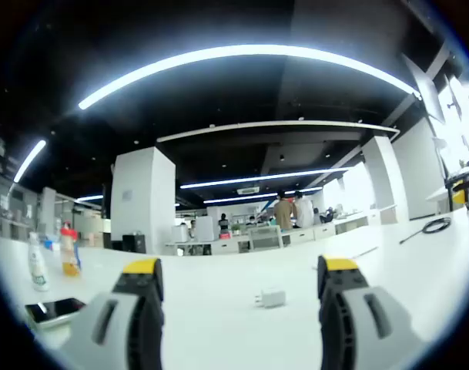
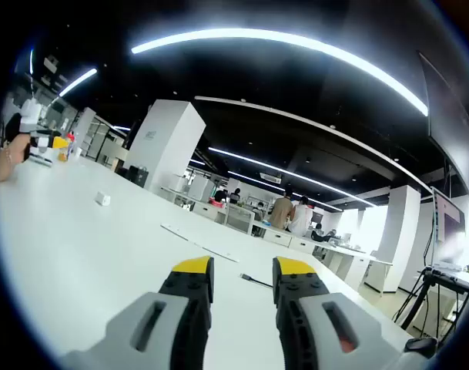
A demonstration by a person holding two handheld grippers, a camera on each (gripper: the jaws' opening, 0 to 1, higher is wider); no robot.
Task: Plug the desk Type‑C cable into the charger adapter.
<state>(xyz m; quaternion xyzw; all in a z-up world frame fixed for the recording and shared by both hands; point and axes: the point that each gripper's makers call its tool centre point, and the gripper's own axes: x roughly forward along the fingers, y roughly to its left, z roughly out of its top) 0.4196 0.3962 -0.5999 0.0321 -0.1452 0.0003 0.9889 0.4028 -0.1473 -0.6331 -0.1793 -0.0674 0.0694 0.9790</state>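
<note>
White, the charger adapter (image 1: 272,297) lies on the desk (image 1: 219,308) just ahead between the left gripper (image 1: 239,271)'s wide-apart jaws. The cable (image 2: 256,280) lies ahead of the right gripper (image 2: 242,268), whose jaws stand slightly apart, empty.

The desk (image 1: 219,324) is plain white, and so is the charger adapter (image 1: 272,297). Both grippers (image 1: 240,277) (image 2: 242,271) are grey with yellow tips (black inner faces). The cable (image 2: 257,280) is dark; one bottle (image 1: 70,250) is orange-yellow with a red cap.
</note>
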